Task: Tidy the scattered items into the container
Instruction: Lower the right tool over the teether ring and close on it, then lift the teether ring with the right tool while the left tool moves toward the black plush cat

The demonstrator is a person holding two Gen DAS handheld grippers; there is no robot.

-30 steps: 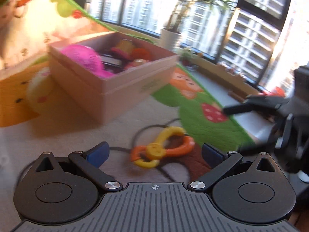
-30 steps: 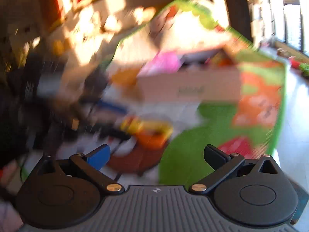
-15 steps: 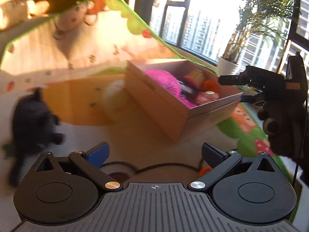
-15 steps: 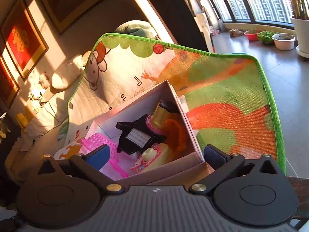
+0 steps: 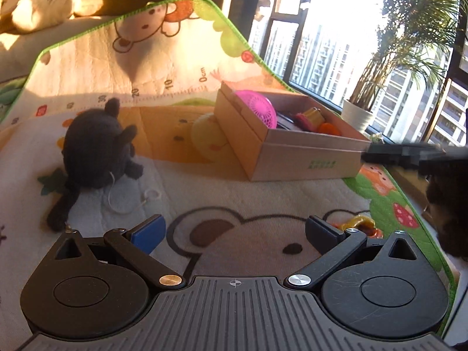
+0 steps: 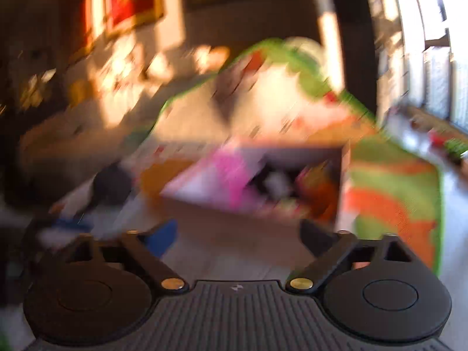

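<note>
On the play mat (image 5: 239, 196), whose printed ruler reads "0cm, 10, 20", the cardboard box (image 5: 292, 155) sits beyond the left claw (image 5: 234, 231), spread and empty, while the right claw (image 6: 237, 234) is closing on nothing.

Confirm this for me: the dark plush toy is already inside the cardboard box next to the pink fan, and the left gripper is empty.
Not quite. The dark plush toy is not in the cardboard box; it sits on the play mat, well apart from it, as the left wrist view shows. The pink fan is in the box, and the left gripper is empty.
</note>
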